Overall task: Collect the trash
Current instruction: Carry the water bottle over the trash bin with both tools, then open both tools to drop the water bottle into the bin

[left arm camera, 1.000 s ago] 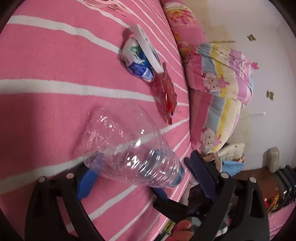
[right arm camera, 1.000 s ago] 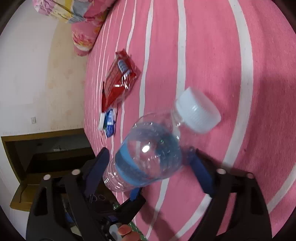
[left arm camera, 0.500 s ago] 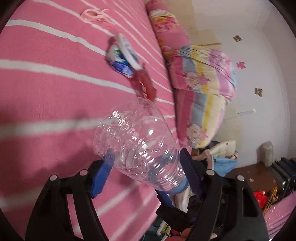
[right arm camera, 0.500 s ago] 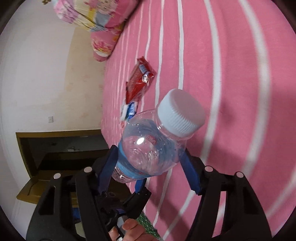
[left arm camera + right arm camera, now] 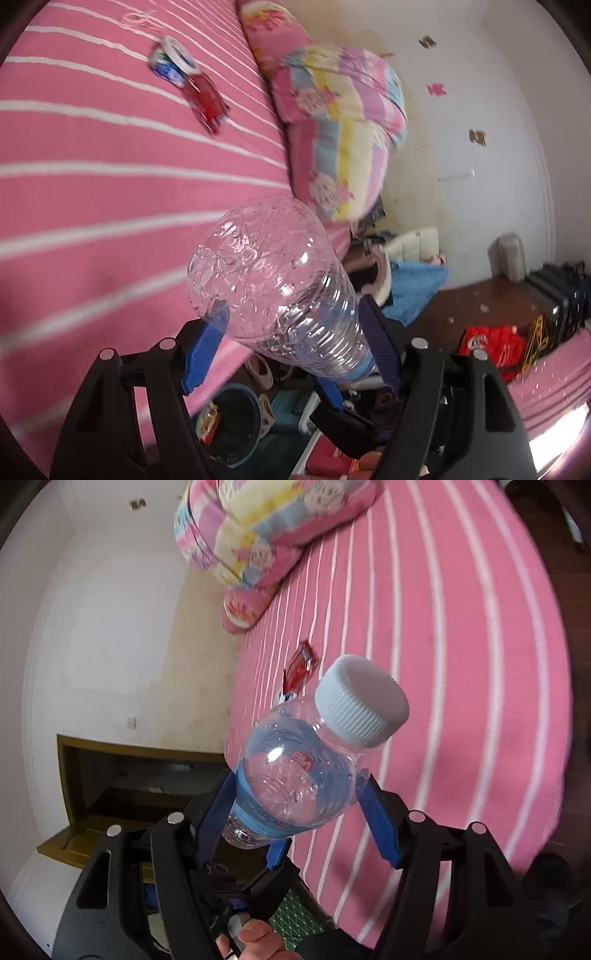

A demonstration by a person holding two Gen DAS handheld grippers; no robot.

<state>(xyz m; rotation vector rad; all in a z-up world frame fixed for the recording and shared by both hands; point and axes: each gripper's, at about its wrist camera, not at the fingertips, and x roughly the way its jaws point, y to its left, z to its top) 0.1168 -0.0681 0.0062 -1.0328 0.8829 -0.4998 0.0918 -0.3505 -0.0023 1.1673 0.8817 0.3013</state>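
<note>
A clear plastic bottle (image 5: pixel 273 284) with a blue label and white cap (image 5: pixel 360 701) is held in the air above the pink striped bed (image 5: pixel 92 166). My left gripper (image 5: pixel 291 325) is shut on its bottom end. My right gripper (image 5: pixel 299 797) is shut on its neck end, just below the cap. On the bed lie a red wrapper (image 5: pixel 205 98) and a blue-white cup with a white lid (image 5: pixel 171 64); the wrapper also shows in the right wrist view (image 5: pixel 301 664).
A folded pastel quilt and pillow (image 5: pixel 340 122) lie at the bed's head. Beside the bed on the floor stands a dark bin with a blue rim (image 5: pixel 234 421), with slippers, a blue cloth (image 5: pixel 417 288) and a red bag (image 5: pixel 491 347). A wooden cabinet (image 5: pixel 122 775) stands by the wall.
Both grippers have lifted the bottle off the bed and carried it toward the bed's edge. The wrapper and cup now lie farther away. The floor and bin have come into view.
</note>
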